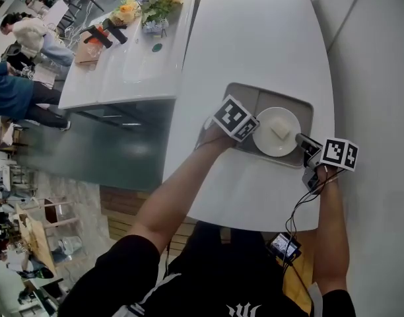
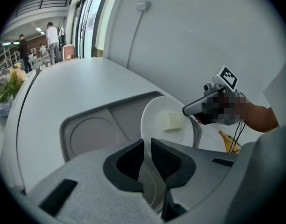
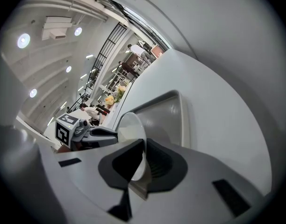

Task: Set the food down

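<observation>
At the tray (image 1: 243, 95) on the bench (image 1: 255, 38) | clamping plate (image 1: 268, 119) with left tool (image 1: 254, 129) and right tool (image 1: 300, 139) | holding food (image 1: 280, 131), not yet releasing

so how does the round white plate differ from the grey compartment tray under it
Shape and colour: the plate is round and white. The tray is rectangular, grey and split into compartments.
Hold: the left gripper and right gripper clamp opposite sides of the plate's rim. The tray lies flat on the white table.
Load: the plate carries a pale cube of food. The tray's round recess is bare.
Both are shallow and plain.
</observation>
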